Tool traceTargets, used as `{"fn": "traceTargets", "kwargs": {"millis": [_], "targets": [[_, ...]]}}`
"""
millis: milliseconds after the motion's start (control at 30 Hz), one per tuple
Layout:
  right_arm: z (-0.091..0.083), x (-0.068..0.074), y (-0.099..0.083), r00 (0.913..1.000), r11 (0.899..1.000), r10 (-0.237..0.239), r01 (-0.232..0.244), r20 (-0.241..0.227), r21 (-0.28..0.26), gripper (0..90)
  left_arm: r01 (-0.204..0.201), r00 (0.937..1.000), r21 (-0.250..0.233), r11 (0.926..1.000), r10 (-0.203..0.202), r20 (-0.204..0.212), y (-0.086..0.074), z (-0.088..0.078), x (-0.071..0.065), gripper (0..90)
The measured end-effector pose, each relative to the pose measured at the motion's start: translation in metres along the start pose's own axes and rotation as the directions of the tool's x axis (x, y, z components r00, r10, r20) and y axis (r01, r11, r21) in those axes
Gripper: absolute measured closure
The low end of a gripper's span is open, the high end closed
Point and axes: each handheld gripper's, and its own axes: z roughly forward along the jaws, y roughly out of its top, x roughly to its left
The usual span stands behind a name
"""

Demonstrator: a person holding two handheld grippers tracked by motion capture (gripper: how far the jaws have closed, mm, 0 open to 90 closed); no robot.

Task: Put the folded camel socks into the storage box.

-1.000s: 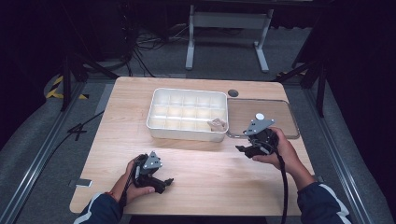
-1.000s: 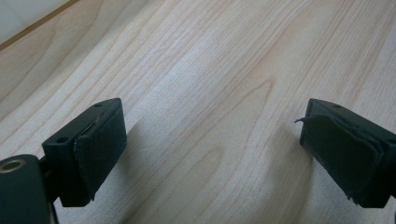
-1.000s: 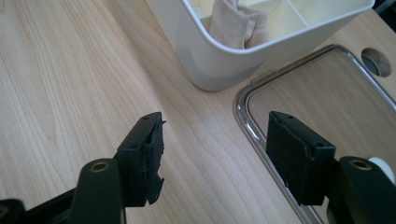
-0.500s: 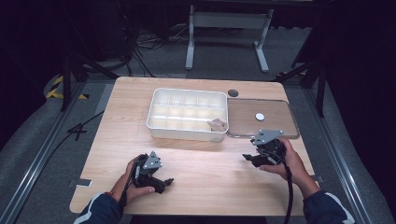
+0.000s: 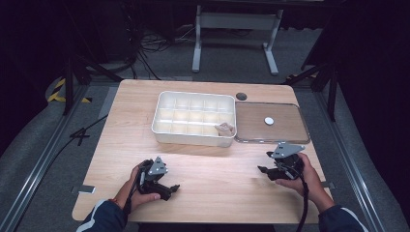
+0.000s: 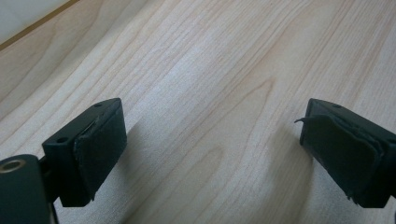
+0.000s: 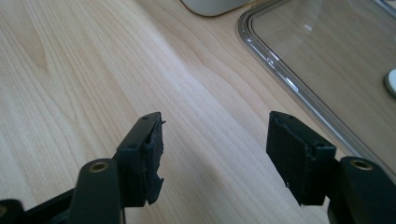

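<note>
Wooden table (image 5: 203,164), pale grain, bearing a white compartment tray (image 5: 167,126) near its far middle. Small brownish lump (image 5: 225,129) sitting in the tray's near right corner compartment. Clear flat lid (image 5: 290,133) lying just beside the tray on the right, touching or nearly touching its wall, with 1 small white disc (image 5: 269,121) at its centre.

Right gripper (image 5: 265,170) held low over bare wood, near the lid's near edge, fingers (image 7: 148,154) released and spread wide with nothing between; lid rim and tray corner seen ahead in the right gripper view.

Left gripper (image 5: 174,188) resting low at the table's near left, well apart from the tray, fingers (image 6: 100,149) likewise released, spread over bare wood.
</note>
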Motion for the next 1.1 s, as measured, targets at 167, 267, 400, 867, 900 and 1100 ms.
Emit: {"fn": "traceTargets", "kwargs": {"millis": [167,267,400,867,900,1100], "targets": [[-0.003,0.0,-0.017,0.9996,0.999,0.029,-0.029,0.002,-0.017,37.2,0.006,1.0,0.003,1.0,-0.006,0.0,0.0,0.0,0.0,6.8],[-0.004,0.0,-0.028,0.9977,0.998,0.068,-0.068,0.001,-0.018,34.7,0.009,0.9999,-0.004,1.0,-0.009,0.004,0.0,0.001,0.0,6.7],[-0.003,0.0,-0.04,0.9939,0.994,0.11,-0.11,0.009,-0.025,33.6,0.012,0.9999,0.001,0.9999,-0.012,0.008,0.001,0.001,0.0,6.5],[0.001,0.0,-0.068,0.9773,0.973,0.211,-0.212,-0.021,-0.09,25.0,0.005,1.0,0.001,1.0,-0.005,0.002,0.001,0.002,0.0,5.9],[0.001,0.0,-0.068,0.9773,0.973,0.211,-0.212,-0.021,-0.09,25.0,0.005,1.0,0.001,1.0,-0.005,0.002,0.001,0.002,0.0,5.9],[0.001,0.0,-0.068,0.9771,0.973,0.212,-0.213,-0.023,-0.091,24.8,0.006,1.0,0.002,1.0,-0.006,-0.002,0.001,0.002,0.0,5.9]]}}
